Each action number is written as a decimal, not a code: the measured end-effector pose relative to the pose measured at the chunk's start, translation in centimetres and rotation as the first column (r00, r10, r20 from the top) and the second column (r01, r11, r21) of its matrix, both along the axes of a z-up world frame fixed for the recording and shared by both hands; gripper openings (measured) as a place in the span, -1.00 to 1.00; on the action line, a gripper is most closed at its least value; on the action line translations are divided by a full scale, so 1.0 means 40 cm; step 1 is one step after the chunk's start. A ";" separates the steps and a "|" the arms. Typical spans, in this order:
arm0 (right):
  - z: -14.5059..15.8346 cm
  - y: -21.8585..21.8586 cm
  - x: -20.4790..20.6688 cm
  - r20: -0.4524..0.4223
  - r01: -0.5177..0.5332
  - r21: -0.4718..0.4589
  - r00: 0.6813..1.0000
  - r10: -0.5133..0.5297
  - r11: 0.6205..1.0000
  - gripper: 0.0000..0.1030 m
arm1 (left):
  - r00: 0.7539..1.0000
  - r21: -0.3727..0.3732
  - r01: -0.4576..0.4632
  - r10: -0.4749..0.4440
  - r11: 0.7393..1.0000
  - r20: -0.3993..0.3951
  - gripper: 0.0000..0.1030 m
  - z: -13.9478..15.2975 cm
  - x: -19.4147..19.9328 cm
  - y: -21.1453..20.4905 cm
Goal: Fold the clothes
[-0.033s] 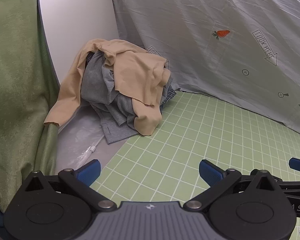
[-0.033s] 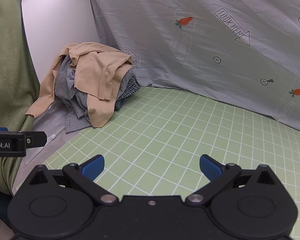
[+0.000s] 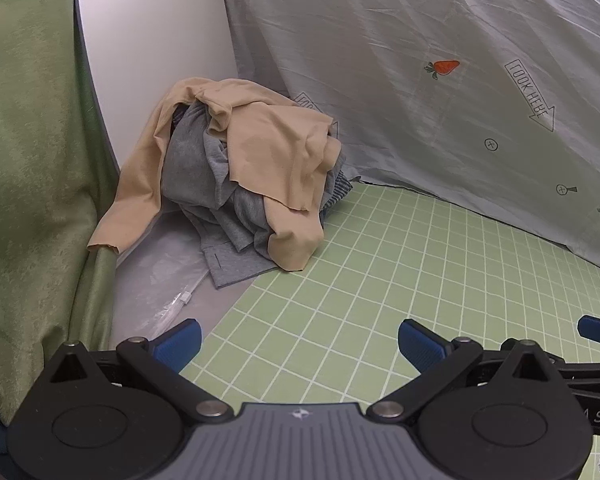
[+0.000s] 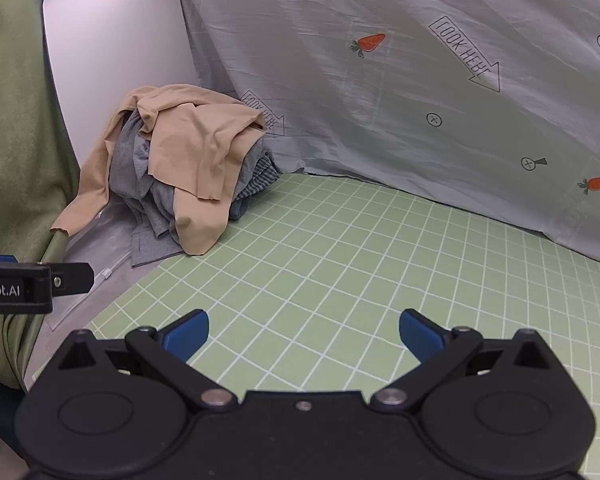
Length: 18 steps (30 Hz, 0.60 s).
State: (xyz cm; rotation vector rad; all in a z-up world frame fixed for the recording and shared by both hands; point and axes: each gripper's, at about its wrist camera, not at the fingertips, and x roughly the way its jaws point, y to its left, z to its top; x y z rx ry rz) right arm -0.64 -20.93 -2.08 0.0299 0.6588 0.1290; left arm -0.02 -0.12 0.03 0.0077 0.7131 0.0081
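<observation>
A heap of clothes sits at the far left of the green grid mat (image 3: 380,264), also seen in the right wrist view (image 4: 340,264). A beige garment (image 3: 276,148) (image 4: 196,148) drapes over grey garments (image 3: 204,184) (image 4: 140,176), with a striped piece (image 4: 260,184) at the heap's right side. My left gripper (image 3: 300,340) is open and empty, well short of the heap. My right gripper (image 4: 304,330) is open and empty over the mat. The left gripper's body (image 4: 32,284) shows at the left edge of the right wrist view.
A grey sheet with carrot prints (image 3: 440,80) (image 4: 420,80) hangs behind the mat. A green curtain (image 3: 28,160) hangs at the left, beside a white panel (image 3: 152,40). A clear plastic bag (image 3: 160,272) lies left of the mat, under the heap's edge.
</observation>
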 end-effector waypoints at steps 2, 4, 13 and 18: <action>0.000 -0.004 -0.001 0.001 0.001 -0.005 1.000 -0.001 1.000 0.99 | 1.000 0.000 0.001 -0.001 1.000 0.001 1.00 0.001 -0.001 -0.004; 0.000 -0.008 -0.003 0.002 0.003 -0.009 1.000 -0.003 1.000 0.99 | 1.000 0.000 0.002 -0.002 1.000 0.000 1.00 0.002 -0.001 -0.006; 0.003 -0.007 0.002 0.000 0.008 -0.019 1.000 -0.008 1.000 0.99 | 1.000 0.003 0.007 -0.007 1.000 0.000 1.00 0.003 -0.004 -0.007; 0.007 -0.010 0.001 -0.002 0.015 -0.015 1.000 -0.015 1.000 0.99 | 1.000 0.004 0.014 -0.014 1.000 0.002 1.00 0.003 -0.005 -0.009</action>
